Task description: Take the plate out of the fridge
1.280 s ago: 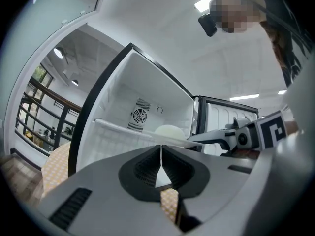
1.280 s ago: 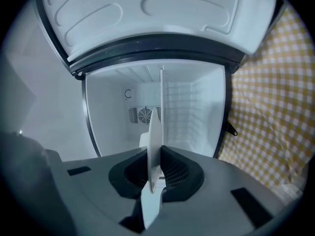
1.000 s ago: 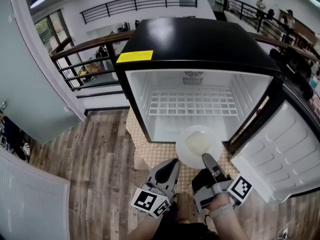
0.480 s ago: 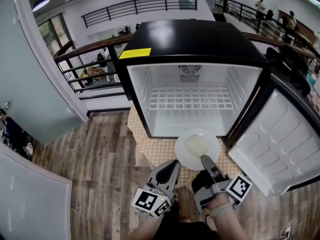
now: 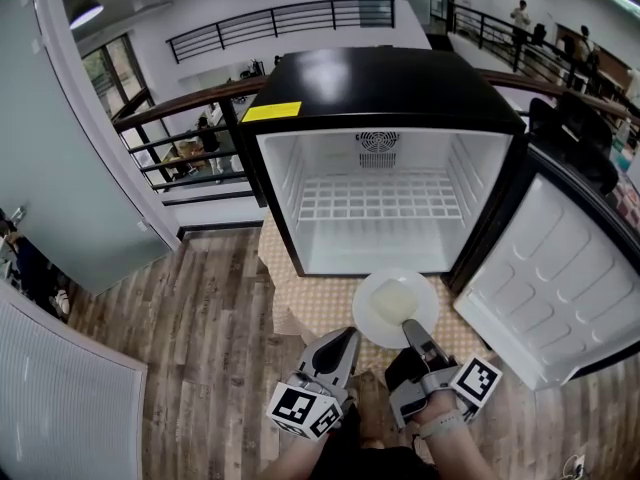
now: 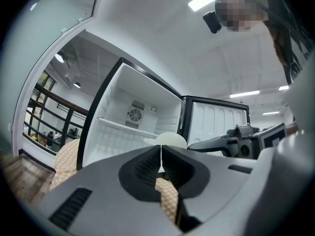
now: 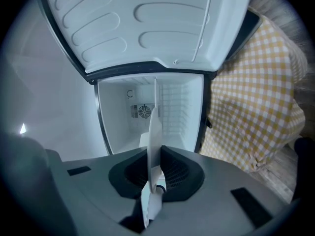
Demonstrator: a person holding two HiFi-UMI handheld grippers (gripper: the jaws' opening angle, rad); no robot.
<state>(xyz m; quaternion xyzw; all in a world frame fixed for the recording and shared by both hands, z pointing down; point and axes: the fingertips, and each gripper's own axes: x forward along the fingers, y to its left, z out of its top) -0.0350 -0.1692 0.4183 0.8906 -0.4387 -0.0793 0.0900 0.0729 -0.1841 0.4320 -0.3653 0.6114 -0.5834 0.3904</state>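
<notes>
White and thin, the plate (image 5: 395, 306) looks light, stiff and slick, likely breakable; the right gripper (image 5: 411, 325) pinches its near rim, holding it just outside the open fridge (image 5: 390, 88), over the checked cloth (image 5: 298, 303). The left gripper (image 5: 343, 340), jaws together on nothing, hangs near-left of it.

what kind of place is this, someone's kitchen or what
Probably an upper level of an open office or lab, not a home kitchen: railings overlook a lower floor, a glass partition stands at left, and the mini fridge sits on a checked cloth.
</notes>
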